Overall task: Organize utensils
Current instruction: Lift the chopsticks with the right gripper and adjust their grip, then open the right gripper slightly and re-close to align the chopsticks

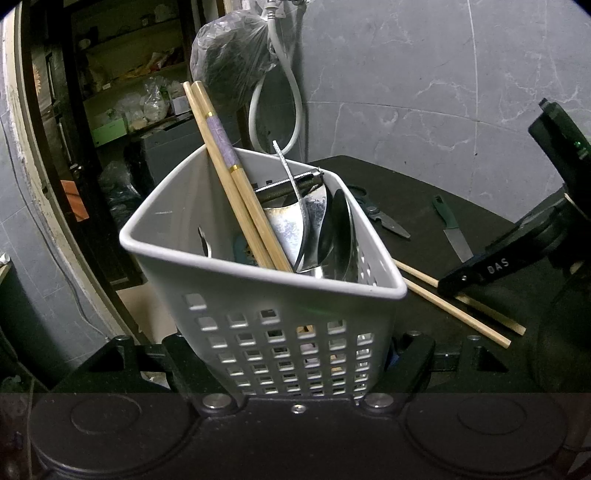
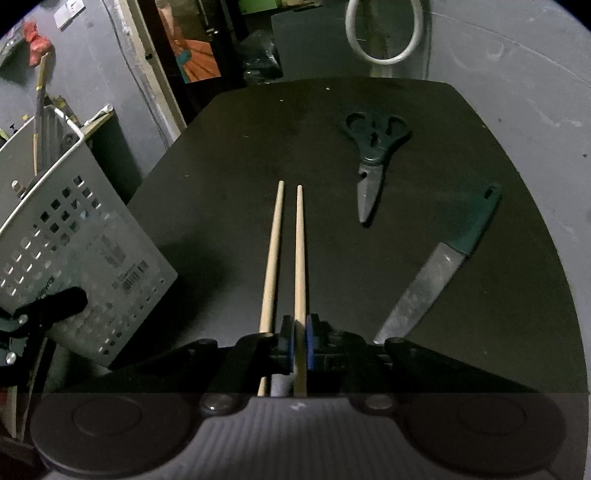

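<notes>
My left gripper (image 1: 295,356) is shut on a white perforated basket (image 1: 258,295), its fingers clamping the lower walls. The basket holds two banded chopsticks (image 1: 236,177), a ladle and other metal utensils. In the right wrist view the same basket (image 2: 74,240) leans at the left of the black table (image 2: 332,110). Two plain wooden chopsticks (image 2: 299,251) lie side by side on the table. My right gripper (image 2: 301,343) is shut on the right one, and the left one lies just outside its left finger. From the left wrist view, the right gripper (image 1: 480,273) rests over those chopsticks (image 1: 461,310).
Green-handled scissors (image 2: 373,155) and a green-handled knife (image 2: 436,280) lie on the table to the right of the chopsticks. A grey marble wall stands behind the table, with a looped white hose (image 2: 384,33) hanging on it. A dark doorway with shelves opens at the left.
</notes>
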### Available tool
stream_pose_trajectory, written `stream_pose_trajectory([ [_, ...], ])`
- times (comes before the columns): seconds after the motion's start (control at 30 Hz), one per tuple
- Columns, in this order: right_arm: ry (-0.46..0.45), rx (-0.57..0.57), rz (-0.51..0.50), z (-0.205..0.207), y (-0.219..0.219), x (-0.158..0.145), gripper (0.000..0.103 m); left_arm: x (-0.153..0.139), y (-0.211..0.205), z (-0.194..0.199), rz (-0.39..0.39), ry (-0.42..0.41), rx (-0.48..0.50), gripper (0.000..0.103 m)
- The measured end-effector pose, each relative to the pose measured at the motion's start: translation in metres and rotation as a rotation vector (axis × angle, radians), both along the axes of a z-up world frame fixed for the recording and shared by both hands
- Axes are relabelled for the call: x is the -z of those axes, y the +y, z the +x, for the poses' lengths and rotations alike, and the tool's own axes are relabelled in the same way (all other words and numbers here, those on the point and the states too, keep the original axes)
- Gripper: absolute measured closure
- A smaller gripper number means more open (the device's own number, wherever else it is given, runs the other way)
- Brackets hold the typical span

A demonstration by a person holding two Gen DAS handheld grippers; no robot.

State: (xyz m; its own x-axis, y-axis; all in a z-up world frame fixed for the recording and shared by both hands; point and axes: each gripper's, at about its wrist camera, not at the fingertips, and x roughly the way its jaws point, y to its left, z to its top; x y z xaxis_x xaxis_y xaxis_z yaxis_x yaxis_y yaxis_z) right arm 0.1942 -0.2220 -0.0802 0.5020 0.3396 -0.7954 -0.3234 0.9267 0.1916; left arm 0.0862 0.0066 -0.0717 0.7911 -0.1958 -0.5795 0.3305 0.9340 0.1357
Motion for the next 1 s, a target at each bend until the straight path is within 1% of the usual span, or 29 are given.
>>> stream_pose_trajectory([
  [0.23, 0.003, -0.025, 0.001, 0.001, 0.009, -0.001, 0.095, 0.000, 0.000, 0.000, 0.000, 0.000, 0.000, 0.024],
  [0.33, 0.003, -0.011, 0.006, 0.001, 0.006, -0.002, 0.088, 0.000, 0.000, 0.000, 0.000, 0.000, 0.000, 0.024],
  [0.37, 0.000, -0.006, 0.007, -0.001, 0.004, -0.004, 0.084, 0.000, 0.000, 0.000, 0.000, 0.000, 0.000, 0.024],
  [0.4, -0.002, -0.003, 0.010, -0.001, 0.003, -0.005, 0.071, 0.000, 0.000, 0.000, 0.000, 0.000, 0.000, 0.024],
  [0.43, -0.005, 0.003, 0.015, -0.001, 0.001, -0.007, 0.066, 0.000, 0.000, 0.000, 0.000, 0.000, 0.000, 0.024],
  [0.47, -0.008, 0.009, 0.020, -0.002, 0.002, -0.007, 0.054, 0.000, 0.000, 0.000, 0.000, 0.000, 0.000, 0.024],
  [0.5, -0.011, 0.014, 0.028, -0.002, 0.002, -0.008, 0.050, 0.000, 0.000, 0.000, 0.000, 0.000, 0.000, 0.024],
  [0.53, -0.011, 0.017, 0.037, -0.002, 0.001, -0.009, 0.050, 0.000, 0.000, 0.000, 0.000, -0.001, 0.001, 0.024],
  [0.57, -0.010, 0.022, 0.044, -0.001, 0.001, -0.009, 0.046, 0.000, 0.000, 0.000, 0.000, -0.001, 0.001, 0.024],
  [0.6, -0.008, 0.028, 0.048, 0.000, 0.001, -0.009, 0.040, 0.000, 0.000, 0.000, 0.000, 0.000, 0.000, 0.024],
  [0.67, -0.004, 0.031, 0.058, 0.003, 0.003, -0.008, 0.036, 0.000, 0.000, 0.000, 0.001, 0.000, 0.001, 0.024],
  [0.83, 0.010, 0.044, 0.027, 0.004, 0.012, -0.005, 0.034, 0.000, 0.000, 0.000, 0.000, 0.000, 0.000, 0.024],
  [1.0, 0.027, 0.067, 0.022, 0.001, 0.012, -0.001, 0.033, -0.001, 0.000, 0.000, -0.001, 0.000, 0.000, 0.024],
])
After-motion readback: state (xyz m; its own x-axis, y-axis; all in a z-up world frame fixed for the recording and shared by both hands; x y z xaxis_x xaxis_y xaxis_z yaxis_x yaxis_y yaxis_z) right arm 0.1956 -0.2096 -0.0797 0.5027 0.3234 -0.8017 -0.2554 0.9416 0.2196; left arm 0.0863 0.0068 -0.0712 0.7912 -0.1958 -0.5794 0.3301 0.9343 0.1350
